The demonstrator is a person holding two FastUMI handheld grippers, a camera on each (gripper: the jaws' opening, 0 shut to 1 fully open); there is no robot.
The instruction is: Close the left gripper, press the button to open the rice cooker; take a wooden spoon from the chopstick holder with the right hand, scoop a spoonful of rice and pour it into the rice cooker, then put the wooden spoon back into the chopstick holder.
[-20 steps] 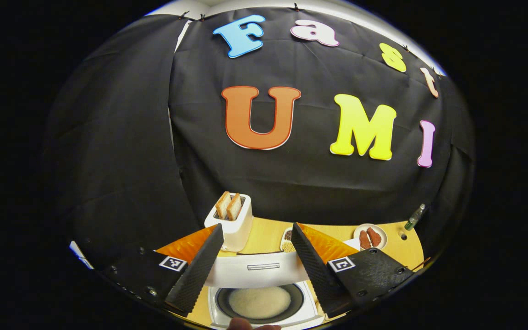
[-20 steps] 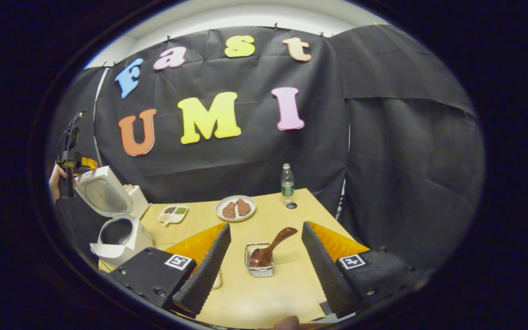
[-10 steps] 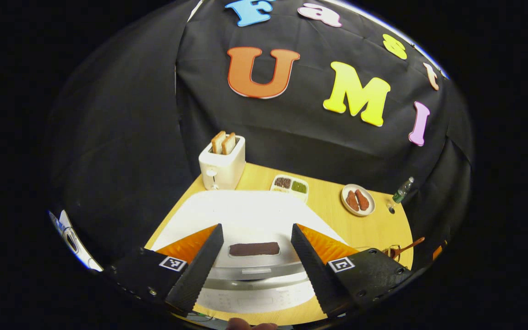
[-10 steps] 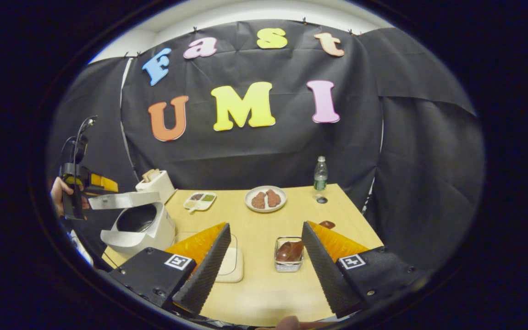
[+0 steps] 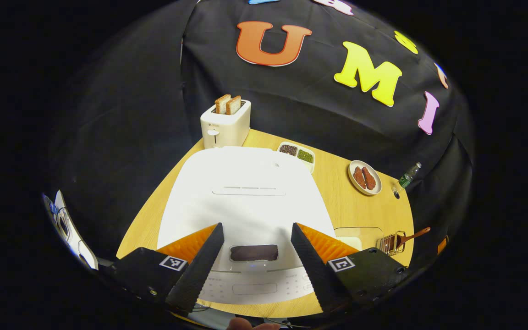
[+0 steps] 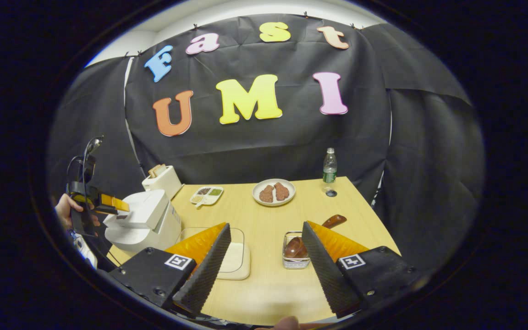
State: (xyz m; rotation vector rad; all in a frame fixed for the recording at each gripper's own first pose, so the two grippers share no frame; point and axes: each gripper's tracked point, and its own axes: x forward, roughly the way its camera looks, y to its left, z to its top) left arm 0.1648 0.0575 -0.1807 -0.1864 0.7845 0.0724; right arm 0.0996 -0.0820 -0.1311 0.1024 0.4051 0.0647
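A: What do my left tongs [image 5: 255, 259] have in front of them?

B: They hang spread wide, nothing between them, just above the white rice cooker [image 5: 245, 201]. Its lid is down, and the dark panel [image 5: 254, 252] on its front edge sits right in the gap between the two fingers. Past the cooker I see a toaster [image 5: 225, 126] with two slices standing in it, and to its right a small divided dish [image 5: 298, 155].

A: And my right tongs [image 6: 266, 261]?

B: Also wide apart and holding nothing, above the wooden surface [image 6: 264, 284]. Just ahead, close by the right finger, stands the wire chopstick holder [image 6: 295, 259] with the wooden spoon [image 6: 312, 236] in it, bowl down, handle leaning away to the right. By the left finger lies a clear tray of rice [image 6: 232, 254].

A: Where is the cooker from that side?

B: Far off to the left, with a hand [image 6: 64, 208] holding the other tongs over its lid. Further ahead there is a plate [image 6: 273, 192] with brown food, and a bottle [image 6: 329, 170] at the back edge, to the plate's right.
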